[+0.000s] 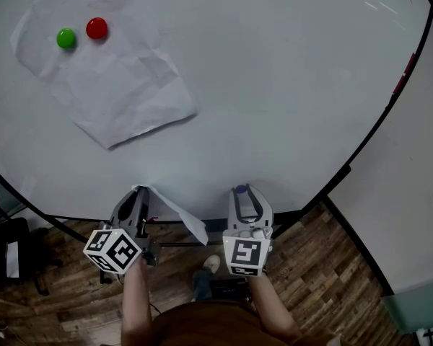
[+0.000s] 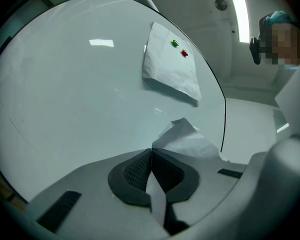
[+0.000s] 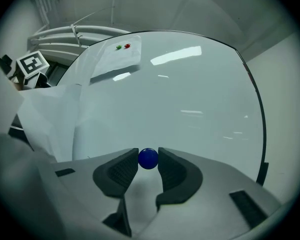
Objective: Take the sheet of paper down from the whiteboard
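A crumpled white sheet (image 1: 112, 78) hangs on the whiteboard (image 1: 289, 85) at upper left, pinned by a green magnet (image 1: 66, 38) and a red magnet (image 1: 97, 28). My left gripper (image 1: 138, 192) is below the board's lower edge, shut on a second white sheet (image 1: 179, 216) that trails to the right. In the left gripper view this sheet (image 2: 187, 141) runs between the closed pads (image 2: 135, 171). My right gripper (image 1: 240, 191) is beside it, and a small blue magnet (image 3: 148, 158) is pinched between its fingertips. The pinned sheet (image 3: 117, 59) also shows far off in the right gripper view.
The whiteboard's black frame (image 1: 375, 125) curves down the right side, with a red strip (image 1: 404, 74) on it. A pale wall (image 1: 411, 193) lies to the right, wooden floor (image 1: 325, 265) below. A person (image 2: 282, 34) shows at the upper right of the left gripper view.
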Motion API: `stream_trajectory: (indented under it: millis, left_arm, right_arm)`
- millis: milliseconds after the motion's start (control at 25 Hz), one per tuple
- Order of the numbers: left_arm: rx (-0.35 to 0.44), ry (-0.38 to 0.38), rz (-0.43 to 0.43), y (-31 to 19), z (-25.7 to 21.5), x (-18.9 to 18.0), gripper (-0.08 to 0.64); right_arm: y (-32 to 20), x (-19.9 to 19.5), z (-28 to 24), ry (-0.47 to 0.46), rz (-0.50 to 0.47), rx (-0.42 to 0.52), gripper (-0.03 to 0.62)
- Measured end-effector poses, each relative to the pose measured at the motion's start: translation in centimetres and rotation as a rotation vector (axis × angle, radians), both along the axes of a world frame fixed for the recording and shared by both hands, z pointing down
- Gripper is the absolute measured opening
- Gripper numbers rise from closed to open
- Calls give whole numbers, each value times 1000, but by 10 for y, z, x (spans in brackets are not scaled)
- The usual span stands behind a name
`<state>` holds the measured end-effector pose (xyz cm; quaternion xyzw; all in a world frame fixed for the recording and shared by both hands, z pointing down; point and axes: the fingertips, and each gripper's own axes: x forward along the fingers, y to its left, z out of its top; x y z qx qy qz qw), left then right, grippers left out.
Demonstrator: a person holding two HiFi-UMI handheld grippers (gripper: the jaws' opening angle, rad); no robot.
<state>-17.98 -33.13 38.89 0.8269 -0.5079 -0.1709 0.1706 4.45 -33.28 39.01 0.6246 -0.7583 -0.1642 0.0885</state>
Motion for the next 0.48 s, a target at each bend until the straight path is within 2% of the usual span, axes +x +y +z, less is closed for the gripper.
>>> stream_trajectory:
  millis: [480]
  left_arm:
    - [-12,10,4,-2,-1,6,23]
  right_arm:
    - [0,8,1,0,12,-3,133]
